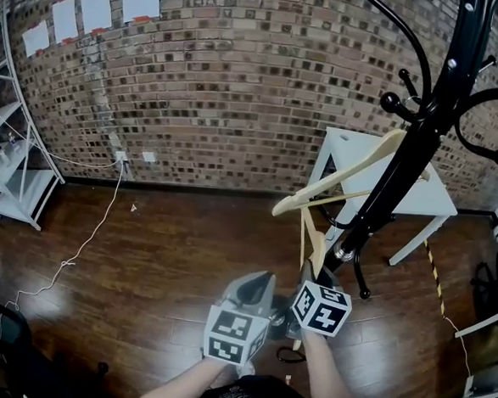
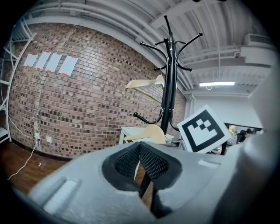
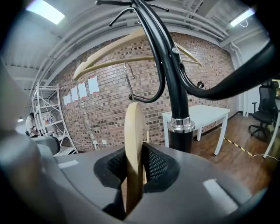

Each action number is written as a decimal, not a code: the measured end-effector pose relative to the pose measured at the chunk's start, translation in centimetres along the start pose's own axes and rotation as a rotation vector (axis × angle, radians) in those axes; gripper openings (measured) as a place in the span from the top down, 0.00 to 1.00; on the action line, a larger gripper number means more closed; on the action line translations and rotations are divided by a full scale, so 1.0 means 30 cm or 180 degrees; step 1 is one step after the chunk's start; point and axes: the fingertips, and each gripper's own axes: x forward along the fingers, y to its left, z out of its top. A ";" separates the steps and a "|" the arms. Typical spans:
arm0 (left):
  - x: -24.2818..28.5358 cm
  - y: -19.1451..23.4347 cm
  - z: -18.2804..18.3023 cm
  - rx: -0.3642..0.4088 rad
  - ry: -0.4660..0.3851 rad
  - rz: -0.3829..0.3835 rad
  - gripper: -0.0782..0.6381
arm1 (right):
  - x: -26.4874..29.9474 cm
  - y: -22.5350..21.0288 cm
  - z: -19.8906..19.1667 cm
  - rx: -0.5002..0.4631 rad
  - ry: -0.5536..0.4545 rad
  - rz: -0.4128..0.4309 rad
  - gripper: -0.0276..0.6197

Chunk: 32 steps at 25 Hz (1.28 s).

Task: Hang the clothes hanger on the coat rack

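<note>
Seen from above, a dark wood floor [image 1: 160, 256] runs to a brick wall [image 1: 239, 91], and a white table [image 1: 432, 198] stands behind the black coat rack [image 1: 405, 154] (a second hanger [image 1: 344, 179] hangs on it). In the left gripper view, the left gripper [image 2: 140, 146] has its pads pressed together on nothing. In the right gripper view, the right gripper [image 3: 133, 170] pinches the clothes hanger [image 3: 133, 131] edge-on, just beside the rack's pole.

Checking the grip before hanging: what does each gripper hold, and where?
Right gripper clamps a wooden hanger by one arm, edge-on between its jaws. Left gripper holds nothing; jaws together.
</note>
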 end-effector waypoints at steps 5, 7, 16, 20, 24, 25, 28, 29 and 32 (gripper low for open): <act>0.059 0.042 0.001 0.0015 0.0038 0.0058 0.89 | 0.091 -0.029 0.002 0.0176 0.0057 0.0002 0.88; 0.069 0.055 0.000 0.0025 0.0060 0.0067 0.89 | 0.118 -0.032 -0.007 0.0263 0.0101 0.0009 0.88; 0.086 0.081 0.003 0.0065 0.0098 0.0080 0.89 | 0.168 -0.059 -0.052 0.0398 0.0205 -0.0072 0.88; 0.075 0.090 -0.016 0.0053 0.0134 0.0090 0.89 | 0.170 -0.070 -0.073 0.0412 0.0248 -0.0122 0.88; 0.070 0.083 -0.024 0.0055 0.0148 0.0070 0.89 | 0.148 -0.053 -0.042 0.0247 0.0031 -0.0088 0.70; 0.068 0.079 -0.025 0.0058 0.0151 0.0062 0.89 | 0.141 -0.050 -0.033 0.0198 -0.0013 -0.0096 0.70; 0.064 0.062 -0.026 0.0067 0.0149 0.0038 0.89 | 0.124 -0.053 -0.018 0.0109 -0.0069 -0.0133 0.71; 0.063 0.057 -0.026 0.0073 0.0146 0.0030 0.89 | 0.118 -0.054 -0.014 0.0090 -0.0084 -0.0145 0.71; 0.046 0.046 -0.025 0.0087 0.0138 0.0012 0.89 | 0.093 -0.050 -0.008 0.0068 -0.0122 -0.0154 0.71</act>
